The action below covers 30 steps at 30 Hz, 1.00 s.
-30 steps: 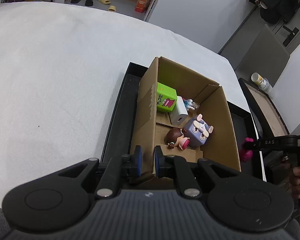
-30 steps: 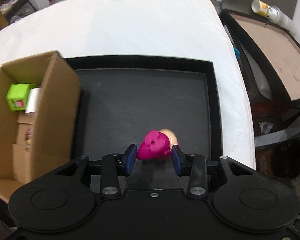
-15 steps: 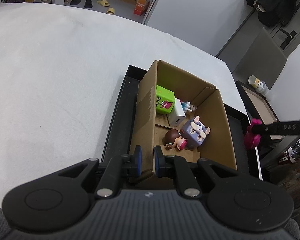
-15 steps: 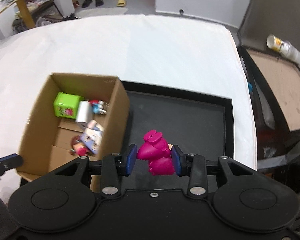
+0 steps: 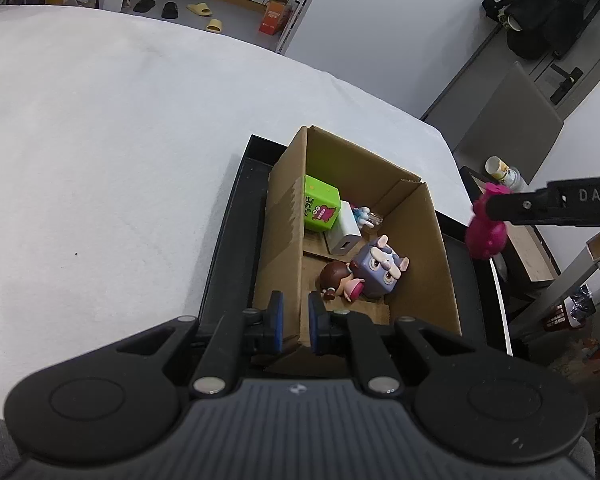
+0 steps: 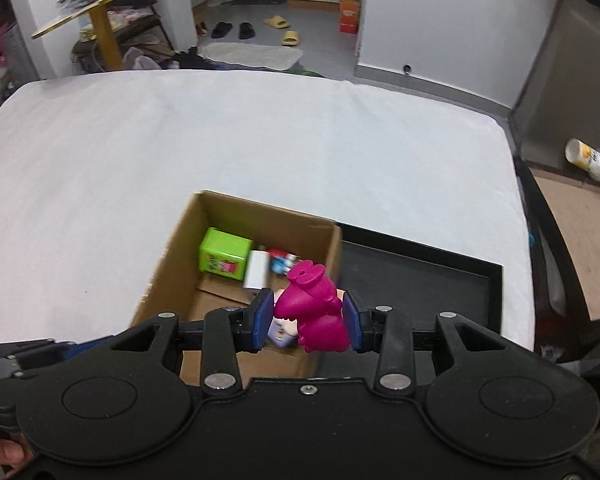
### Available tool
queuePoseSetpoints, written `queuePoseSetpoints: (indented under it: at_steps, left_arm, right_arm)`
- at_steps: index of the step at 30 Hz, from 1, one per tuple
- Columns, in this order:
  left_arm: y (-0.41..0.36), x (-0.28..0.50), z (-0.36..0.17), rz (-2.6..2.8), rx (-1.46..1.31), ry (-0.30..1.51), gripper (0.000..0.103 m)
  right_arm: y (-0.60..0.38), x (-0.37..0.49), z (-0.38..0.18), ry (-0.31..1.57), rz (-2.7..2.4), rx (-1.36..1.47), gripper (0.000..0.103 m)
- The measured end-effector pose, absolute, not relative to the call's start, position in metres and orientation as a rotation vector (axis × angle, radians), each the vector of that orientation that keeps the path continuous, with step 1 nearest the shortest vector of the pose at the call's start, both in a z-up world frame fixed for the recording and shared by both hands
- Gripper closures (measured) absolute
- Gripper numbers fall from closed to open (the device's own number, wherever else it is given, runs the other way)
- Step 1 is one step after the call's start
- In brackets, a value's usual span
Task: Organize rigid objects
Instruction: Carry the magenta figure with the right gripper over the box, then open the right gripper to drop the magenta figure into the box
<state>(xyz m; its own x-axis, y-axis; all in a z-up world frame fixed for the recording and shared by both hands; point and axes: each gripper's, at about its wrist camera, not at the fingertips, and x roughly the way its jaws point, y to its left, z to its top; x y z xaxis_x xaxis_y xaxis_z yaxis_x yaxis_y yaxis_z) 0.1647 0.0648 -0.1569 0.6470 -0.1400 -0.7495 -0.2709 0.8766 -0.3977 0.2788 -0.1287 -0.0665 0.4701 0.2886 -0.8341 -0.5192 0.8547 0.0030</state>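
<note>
The magenta toy figure is pinched between the blue pads of the right gripper, held in the air above the near right corner of the cardboard box. Seen from the left wrist, the same figure hangs just outside the box's right wall, higher than its rim, so it looks ready to be carried over the opening and let go inside.

The left gripper has its jaws closed on the box's near wall, one pad outside and one inside the cardboard. That grip most likely steadies the light box so it does not slide or tip as things drop in.

Inside the box lie a green cube against the far left wall, a white charger block beside it, a small blue-and-white figure behind that, a purple cube-shaped animal toward the near side, and a brown-haired doll touching it. Free floor remains along the box's right wall, the likeliest landing spot.

The box stands in a black tray on a white-covered table; the tray floor right of the box lies bare.
</note>
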Motion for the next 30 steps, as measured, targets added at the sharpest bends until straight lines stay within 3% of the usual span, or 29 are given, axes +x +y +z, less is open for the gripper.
queuePoseSetpoints:
  at_steps: [10, 30]
  left_arm:
    - [0.065, 0.168, -0.163, 0.066, -0.509, 0.898, 0.097]
    - [0.064, 0.171, -0.166, 0.061, -0.502, 0.903, 0.097]
  right_arm:
    - [-0.091, 0.267, -0.083, 0.990, 0.545, -0.259, 0.066]
    - [-0.062, 0.274, -0.111, 1.038, 0.552, -0.157, 0.064]
